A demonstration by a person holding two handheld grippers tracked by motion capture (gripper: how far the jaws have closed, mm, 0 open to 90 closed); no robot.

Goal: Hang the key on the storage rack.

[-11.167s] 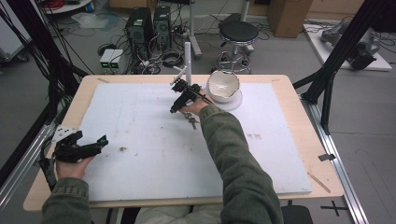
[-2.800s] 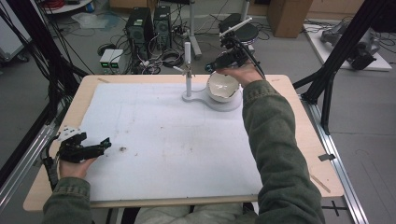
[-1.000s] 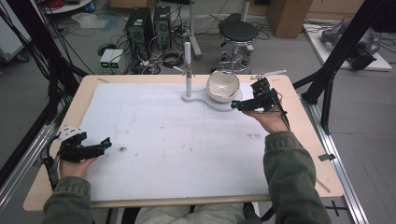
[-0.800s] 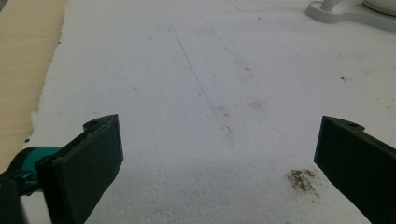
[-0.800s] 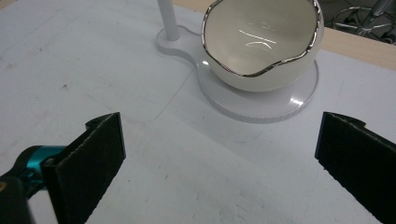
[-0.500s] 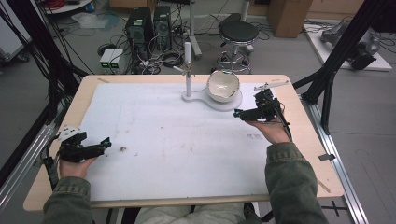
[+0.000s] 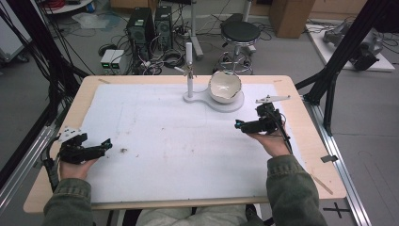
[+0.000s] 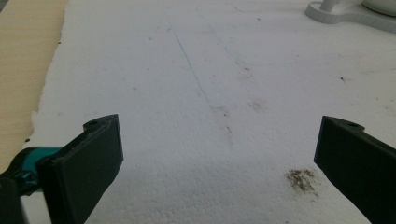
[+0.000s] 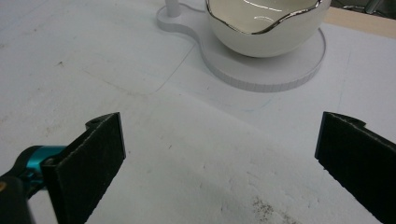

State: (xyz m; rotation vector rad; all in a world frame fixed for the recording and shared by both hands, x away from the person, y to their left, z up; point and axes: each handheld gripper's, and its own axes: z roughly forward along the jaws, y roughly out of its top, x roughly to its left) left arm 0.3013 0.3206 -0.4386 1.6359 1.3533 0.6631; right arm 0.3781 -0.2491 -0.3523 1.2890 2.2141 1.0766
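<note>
Left gripper (image 7: 104, 145): jaws spread wide, nothing between them, resting near the left edge of the white foam sheet (image 7: 155, 155), beside a small dark stain (image 8: 301, 179). Centre of sheet bare, ample room. White bowl (image 7: 225, 85) sits on its stand base (image 7: 197, 98) near the far table edge. Right gripper (image 7: 241, 125): jaws wide apart, empty, just short of the bowl, well inside the right edge.

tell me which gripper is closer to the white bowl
Right. The right gripper sits just in front of the white bowl, slightly to its right, jaws open. The left gripper rests far off at the table's near left corner, also open.
</note>
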